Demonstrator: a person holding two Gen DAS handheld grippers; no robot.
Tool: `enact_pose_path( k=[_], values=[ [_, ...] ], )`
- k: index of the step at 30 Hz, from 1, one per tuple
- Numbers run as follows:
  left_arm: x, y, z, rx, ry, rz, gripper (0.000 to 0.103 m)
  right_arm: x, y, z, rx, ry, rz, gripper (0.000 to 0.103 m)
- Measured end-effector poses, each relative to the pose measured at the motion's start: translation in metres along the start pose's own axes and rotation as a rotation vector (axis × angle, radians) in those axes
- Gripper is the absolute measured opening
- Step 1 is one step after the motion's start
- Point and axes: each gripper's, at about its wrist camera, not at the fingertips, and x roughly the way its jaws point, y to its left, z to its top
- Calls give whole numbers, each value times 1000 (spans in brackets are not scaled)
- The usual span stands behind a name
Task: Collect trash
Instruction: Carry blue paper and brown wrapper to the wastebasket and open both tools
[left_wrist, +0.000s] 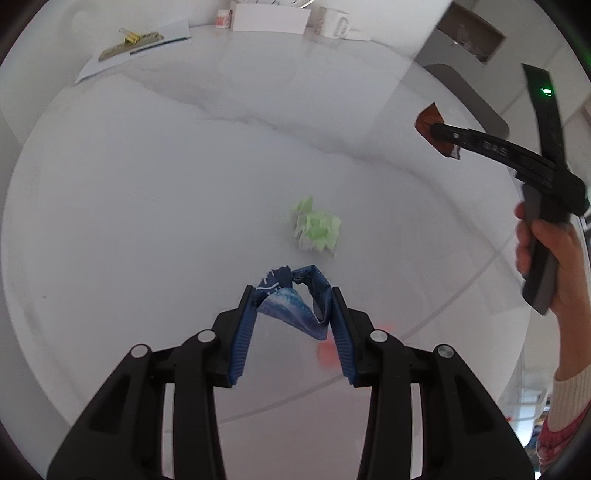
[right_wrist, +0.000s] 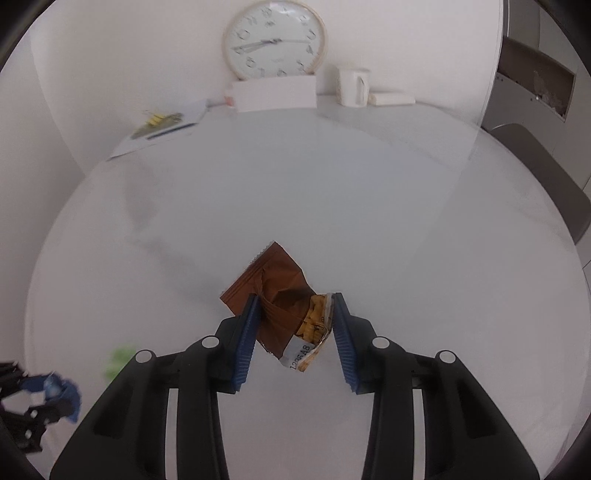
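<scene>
My left gripper (left_wrist: 293, 291) is shut on a crumpled blue wrapper (left_wrist: 295, 301) and holds it above the white round table (left_wrist: 147, 221). A crumpled green paper (left_wrist: 316, 230) lies on the table just beyond it. My right gripper (right_wrist: 293, 301) is shut on a brown snack wrapper (right_wrist: 280, 295) with a torn white end, held above the table. In the left wrist view the right gripper (left_wrist: 439, 133) shows at the upper right with the brown wrapper (left_wrist: 428, 122). In the right wrist view the left gripper (right_wrist: 33, 387) shows at the lower left with the blue wrapper (right_wrist: 62, 395).
At the table's far edge stand a white box (right_wrist: 275, 94), a white mug (right_wrist: 352, 86), a wall clock (right_wrist: 275, 38) and papers with a yellow clip (right_wrist: 162, 125). A grey chair (right_wrist: 543, 173) stands to the right. A blurred red spot (left_wrist: 328, 352) shows under the left gripper.
</scene>
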Motion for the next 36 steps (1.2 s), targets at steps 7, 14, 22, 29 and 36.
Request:
enact_pose_path(
  k=[7, 14, 22, 29, 36],
  values=[
    [-55, 22, -51, 111, 8, -37, 39, -80, 95, -76, 53, 18, 57, 40],
    [-99, 65, -124, 252, 60, -57, 39, -130, 195, -153, 123, 84, 78, 40],
    [-118, 110, -196, 370, 111, -78, 39, -153, 275, -230, 273, 130, 48, 42],
    [-125, 124, -235, 422, 148, -100, 39, -164, 312, -260, 305, 167, 9, 42],
    [-111, 125, -244, 442, 169, -96, 39, -170, 327, -278, 281, 197, -3, 42]
  ],
)
